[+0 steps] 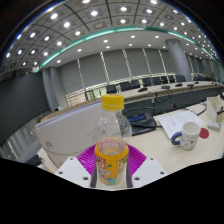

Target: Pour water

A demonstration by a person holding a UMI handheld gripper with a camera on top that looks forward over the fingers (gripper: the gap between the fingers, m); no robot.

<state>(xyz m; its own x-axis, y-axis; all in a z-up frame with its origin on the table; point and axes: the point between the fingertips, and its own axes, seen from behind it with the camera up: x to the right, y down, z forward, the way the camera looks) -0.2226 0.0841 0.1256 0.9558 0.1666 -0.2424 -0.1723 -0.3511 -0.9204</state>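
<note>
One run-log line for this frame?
gripper: shut on bottle | bottle: upright, yellow cap on | mug: right, beyond fingers, on desk

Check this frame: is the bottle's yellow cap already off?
No. The yellow cap sits on top of the bottle, which stands upright between the gripper fingers' pads.

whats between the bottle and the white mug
Bare table, per the gripper view. The bottle stands between the hand-held gripper fingers; the mug sits beyond, aside.

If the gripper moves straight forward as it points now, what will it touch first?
Nothing new: the bottle already sits between the gripper fingers, seemingly clamped. Beyond it, probably the open laptop, though depth is unclear.
</note>
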